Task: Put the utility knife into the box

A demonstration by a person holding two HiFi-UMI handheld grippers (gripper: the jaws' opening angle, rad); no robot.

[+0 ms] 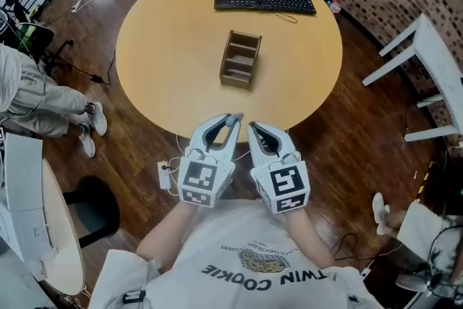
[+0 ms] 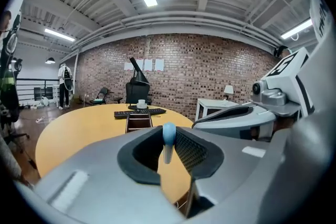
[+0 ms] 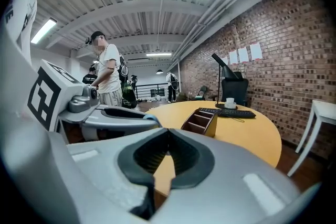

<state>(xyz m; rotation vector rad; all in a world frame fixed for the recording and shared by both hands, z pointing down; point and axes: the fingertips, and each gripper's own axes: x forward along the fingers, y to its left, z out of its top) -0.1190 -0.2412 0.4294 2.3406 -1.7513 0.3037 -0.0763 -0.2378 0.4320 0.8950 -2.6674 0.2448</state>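
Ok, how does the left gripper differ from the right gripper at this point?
The left gripper is closed on the light-blue utility knife; the right gripper holds nothing. The left gripper's fingers are held apart by the knife, while the right gripper's fingers meet at their tips. Both sit side by side at the near edge of the round table, pointing toward the brown box.

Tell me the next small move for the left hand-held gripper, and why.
Probably carry the left hand-held gripper forward over the table until it is above the box. Its jaws clamp the light blue utility knife, yet it hangs at the table's near edge, short of the box.
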